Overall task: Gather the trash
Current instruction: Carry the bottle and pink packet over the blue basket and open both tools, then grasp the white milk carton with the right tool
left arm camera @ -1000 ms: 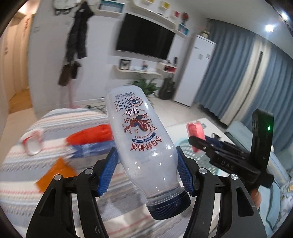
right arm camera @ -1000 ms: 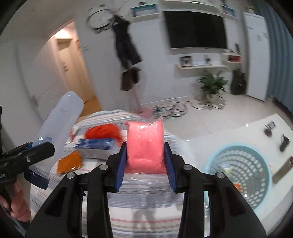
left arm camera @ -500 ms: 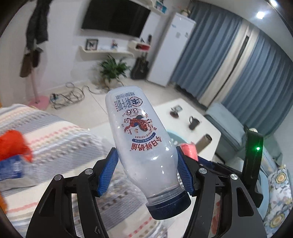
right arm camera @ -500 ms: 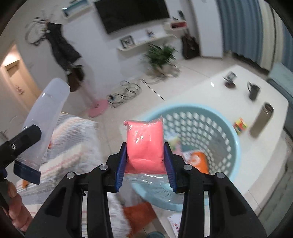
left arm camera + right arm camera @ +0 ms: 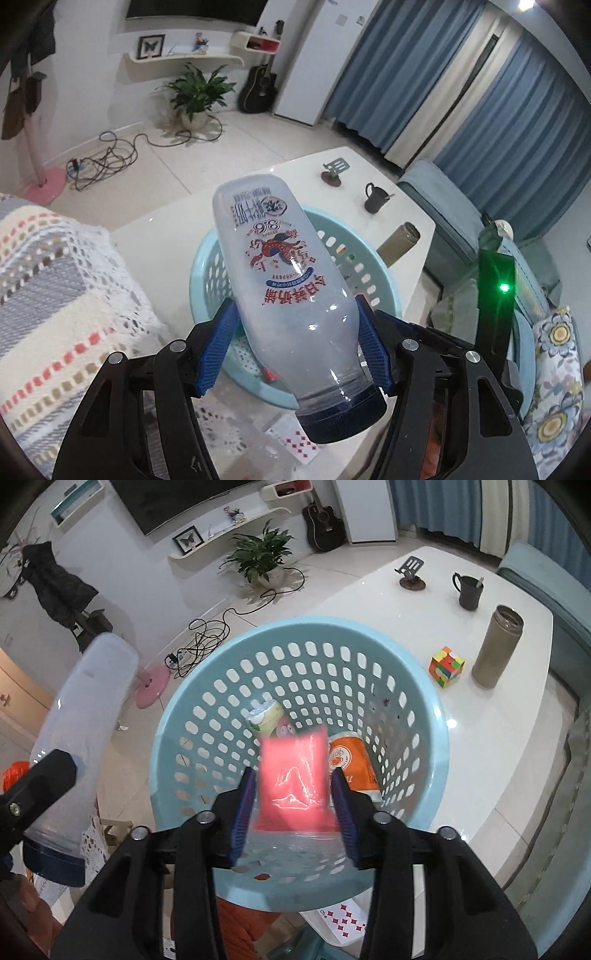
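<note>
Because both grippers are positioned over the round light-blue perforated plastic basket [image 5: 413,686], anything let go here should fall inside it. The left gripper [image 5: 295,343] has its blue pads clamped on the lower body of a translucent white plastic bottle with a dark blue cap [image 5: 284,273]. The bottle is held inverted, cap toward the camera, above the near side of the basket, so it is ready to drop in next.

The right gripper [image 5: 293,805] points steeply down into the basket. Its jaws are opening, and the soft pink plastic-wrapped pack [image 5: 293,775] between them looks blurred and clear of both pads, which suggests it is slipping free. Below it lie a green-and-white carton [image 5: 264,716] and an orange wrapper [image 5: 349,764], already collected.

The basket stands on a glossy white table [image 5: 480,738], which also carries a dark mug [image 5: 469,589], a tall brown flask [image 5: 496,646], a multicoloured puzzle cube [image 5: 445,666] and a phone stand [image 5: 412,574]. Beyond are a tiled floor, a potted plant [image 5: 262,559], a guitar and blue curtains [image 5: 517,92].
</note>
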The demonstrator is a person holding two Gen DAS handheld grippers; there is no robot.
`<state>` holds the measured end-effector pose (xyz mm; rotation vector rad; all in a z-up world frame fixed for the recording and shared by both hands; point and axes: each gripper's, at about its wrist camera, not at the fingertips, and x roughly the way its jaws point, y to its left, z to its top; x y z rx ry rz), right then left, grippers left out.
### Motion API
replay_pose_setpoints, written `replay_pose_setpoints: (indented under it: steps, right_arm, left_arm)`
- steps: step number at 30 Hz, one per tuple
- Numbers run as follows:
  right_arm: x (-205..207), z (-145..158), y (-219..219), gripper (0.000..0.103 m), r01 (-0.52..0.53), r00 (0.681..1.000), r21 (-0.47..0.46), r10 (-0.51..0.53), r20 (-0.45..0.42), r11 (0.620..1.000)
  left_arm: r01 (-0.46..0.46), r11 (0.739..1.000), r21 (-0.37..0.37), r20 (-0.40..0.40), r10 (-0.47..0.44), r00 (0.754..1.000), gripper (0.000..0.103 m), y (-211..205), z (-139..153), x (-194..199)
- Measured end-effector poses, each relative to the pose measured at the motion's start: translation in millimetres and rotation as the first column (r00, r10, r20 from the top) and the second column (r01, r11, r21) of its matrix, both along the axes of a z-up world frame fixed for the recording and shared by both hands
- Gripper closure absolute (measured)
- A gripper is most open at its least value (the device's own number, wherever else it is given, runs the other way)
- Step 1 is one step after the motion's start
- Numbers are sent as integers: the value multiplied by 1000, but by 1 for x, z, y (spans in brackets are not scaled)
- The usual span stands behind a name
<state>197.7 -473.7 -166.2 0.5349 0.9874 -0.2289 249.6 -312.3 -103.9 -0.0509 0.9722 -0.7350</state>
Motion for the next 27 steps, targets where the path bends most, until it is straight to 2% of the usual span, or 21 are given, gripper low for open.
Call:
replay_pose_setpoints:
  steps: [1, 2, 8, 14, 22, 27]
  right_arm:
    - [-2, -1, -1, 48, 6, 1000, 0, -6, 0, 1000]
    - [-3, -2, -4, 47, 11, 1000, 0, -11, 2, 1000]
    - [-11, -1, -7, 46, 15, 1000, 13, -15, 10, 1000]
    - [-16, 13, 5, 46, -11, 999, -4, 11, 34, 1000]
    - [-21, 58, 48, 46, -94, 987, -51, 100, 130, 994]
    - [-18, 94, 103, 46, -193, 953, -90, 208, 218, 977]
  left_arm:
    - [3, 1000, -4, -1, -3, 1000, 39, 2, 0, -1]
    - [4, 1000, -5, -2, -4, 1000, 38, 2, -1, -1]
    - [-4, 1000, -7, -2, 4, 1000, 36, 7, 1, -8]
    - [-21, 999, -27, 5, 21, 1000, 36, 19, 9, -17]
    - [-101, 991, -88, 73, 108, 992, 36, 78, 45, -45]
    - [-204, 971, -126, 127, 219, 967, 36, 141, 71, -66]
